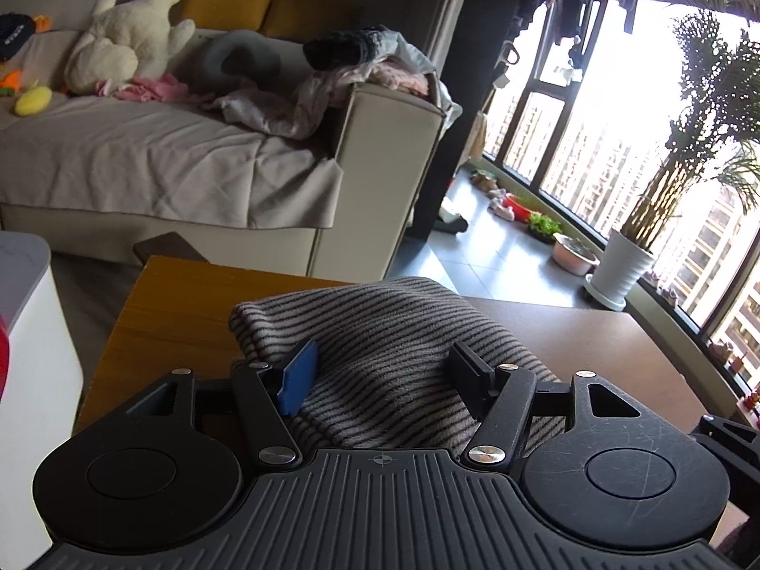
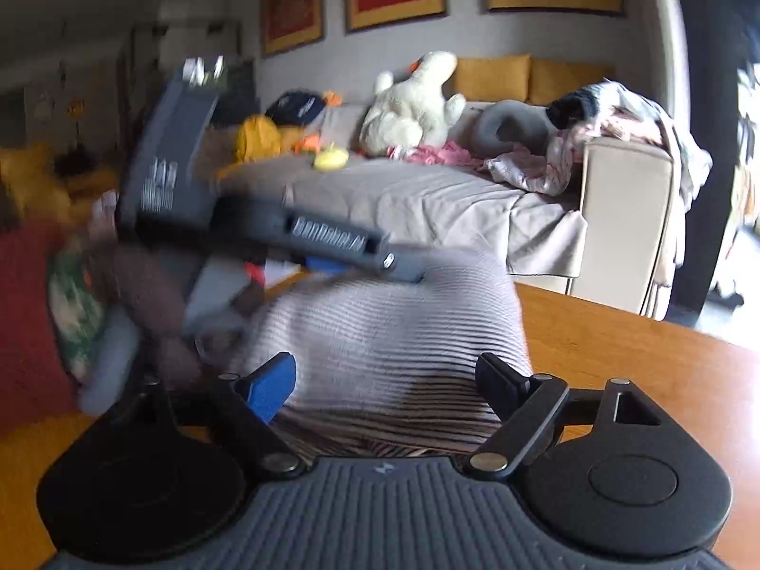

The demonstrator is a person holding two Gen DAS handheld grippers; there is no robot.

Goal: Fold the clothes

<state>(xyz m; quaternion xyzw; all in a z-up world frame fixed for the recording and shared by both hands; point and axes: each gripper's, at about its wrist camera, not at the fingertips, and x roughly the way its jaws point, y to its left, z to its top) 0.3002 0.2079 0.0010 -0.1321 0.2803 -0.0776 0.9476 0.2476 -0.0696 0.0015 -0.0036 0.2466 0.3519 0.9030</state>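
Fingers of the left gripper (image 1: 382, 373) stand spread wide, low in the frame, with a striped garment (image 1: 380, 332) bunched between them on a wooden table (image 1: 166, 313). The cloth is grey with thin dark stripes. The right gripper (image 2: 387, 387) is likewise spread over the same blurred fabric, gripping nothing. A sofa (image 1: 142, 152) fills the upper left.

Striped garment (image 1: 380, 332) between parted fingers (image 1: 299, 375)
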